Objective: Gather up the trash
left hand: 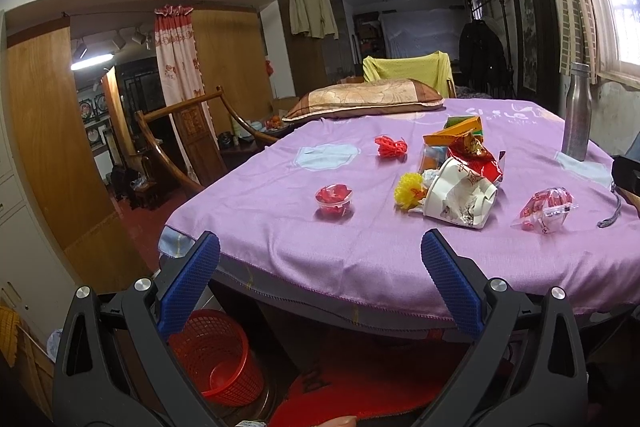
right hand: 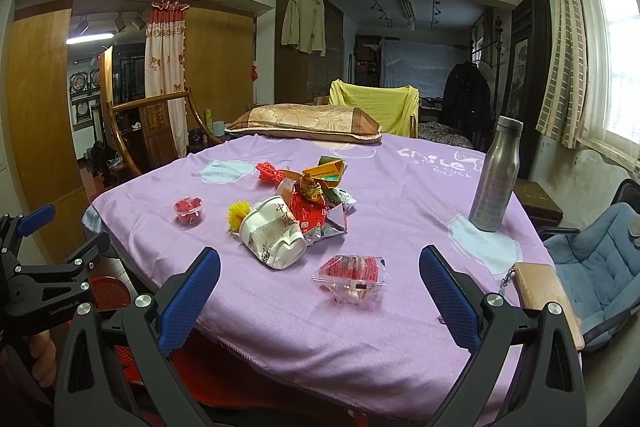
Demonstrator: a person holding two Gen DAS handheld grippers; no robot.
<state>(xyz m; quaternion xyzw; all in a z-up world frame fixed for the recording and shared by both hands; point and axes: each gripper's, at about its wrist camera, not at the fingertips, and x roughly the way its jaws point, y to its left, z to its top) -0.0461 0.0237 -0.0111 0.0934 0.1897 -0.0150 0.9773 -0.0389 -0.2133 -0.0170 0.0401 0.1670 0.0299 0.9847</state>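
Table under purple cloth [right hand: 400,195]. On it: crushed paper cup [right hand: 272,231], snack wrappers [right hand: 316,203], yellow pompom [right hand: 238,213], red netting [right hand: 269,173], two clear plastic tubs [right hand: 189,211] [right hand: 352,277], steel bottle [right hand: 496,175], pillow [right hand: 304,125].

Beyond the fingers, on the table [right hand: 400,327], I counted one crushed paper cup [right hand: 272,233], one yellow pompom [right hand: 238,213], one red net ball [right hand: 269,173], one small clear tub of red scraps [right hand: 189,211], and one clear packet with red print [right hand: 352,277]. Behind the cup lay a heap of about three crumpled wrappers [right hand: 320,199]; the exact number was hard to tell. One steel bottle [right hand: 496,179] stood to the right, and one pillow [right hand: 304,125] lay farthest off. Below the left fingers sat one red basket [left hand: 216,355].
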